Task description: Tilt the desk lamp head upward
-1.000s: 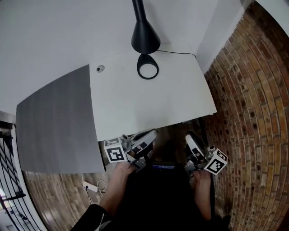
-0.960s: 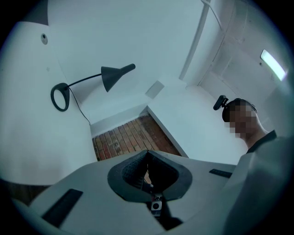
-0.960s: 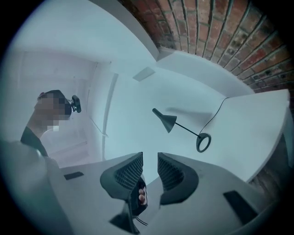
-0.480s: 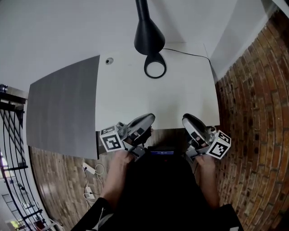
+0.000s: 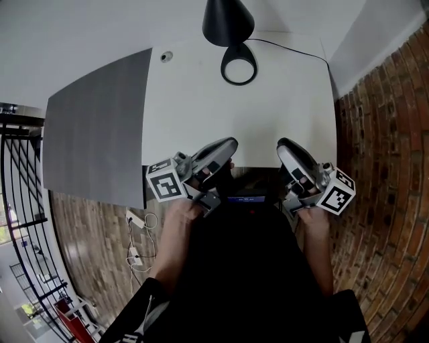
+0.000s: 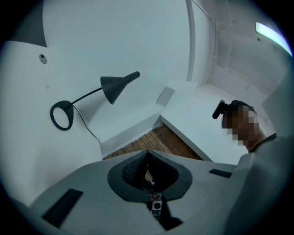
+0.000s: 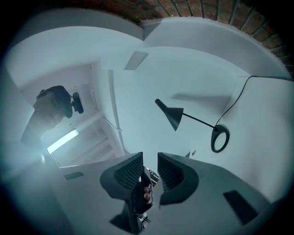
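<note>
A black desk lamp stands at the far end of the white desk point(image 5: 268, 114). Its cone head point(image 5: 228, 20) points downward over a ring-shaped base point(image 5: 239, 63). The left gripper view shows the same head point(image 6: 117, 87) and base point(image 6: 61, 115), and so does the right gripper view, with head point(image 7: 171, 114) and base point(image 7: 219, 138). My left gripper point(image 5: 224, 147) hovers at the desk's near edge, far from the lamp, its jaws shut with nothing in them. My right gripper point(image 5: 287, 149) is beside it at the same edge, open and empty.
A grey panel point(image 5: 100, 127) adjoins the desk on the left. The lamp cord point(image 5: 288, 45) runs off to the back right, and a cable hole point(image 5: 166, 57) sits at the back left. Brick floor point(image 5: 382, 167), a power strip point(image 5: 137, 221) and a black railing point(image 5: 20, 201) surround the desk.
Both grippers have moved forward from below the desk's near edge up to it, and the lamp has slid toward the top of the head view.
</note>
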The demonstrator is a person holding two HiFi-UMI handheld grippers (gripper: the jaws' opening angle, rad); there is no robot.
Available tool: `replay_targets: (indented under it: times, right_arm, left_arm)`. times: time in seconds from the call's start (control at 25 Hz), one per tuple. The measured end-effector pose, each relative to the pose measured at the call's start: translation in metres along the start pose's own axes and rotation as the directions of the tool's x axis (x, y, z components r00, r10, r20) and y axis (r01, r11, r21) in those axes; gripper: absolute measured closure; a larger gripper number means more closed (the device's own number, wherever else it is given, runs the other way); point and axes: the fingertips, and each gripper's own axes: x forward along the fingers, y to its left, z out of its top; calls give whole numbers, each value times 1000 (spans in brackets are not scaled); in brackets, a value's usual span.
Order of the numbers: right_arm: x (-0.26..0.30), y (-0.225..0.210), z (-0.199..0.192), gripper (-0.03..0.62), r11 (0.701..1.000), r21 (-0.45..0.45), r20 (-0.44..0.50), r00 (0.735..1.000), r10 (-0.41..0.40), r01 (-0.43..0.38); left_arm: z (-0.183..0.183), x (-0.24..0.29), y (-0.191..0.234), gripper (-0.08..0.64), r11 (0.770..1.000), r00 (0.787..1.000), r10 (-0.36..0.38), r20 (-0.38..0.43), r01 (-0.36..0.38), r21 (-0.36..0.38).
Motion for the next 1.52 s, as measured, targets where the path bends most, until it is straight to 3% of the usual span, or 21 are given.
replay_targets:
  times: [0.4, 0.64, 1.52]
  right_arm:
    - [31, -7, 5, 506, 1000, -19, 20, 1000, -20, 20]
    - [78, -25, 8, 506, 998, -17, 25, 998, -60, 61]
    - [74, -27, 3, 506, 994, -59, 44, 995, -89, 92]
  left_arm:
    - [27, 9, 18, 551, 999, 999, -46, -20, 45, -23]
    - [68, 3, 48, 551, 996, 997, -67, -30, 64, -65]
    - [64, 6, 55, 551, 990, 991, -125, -42, 122, -74]
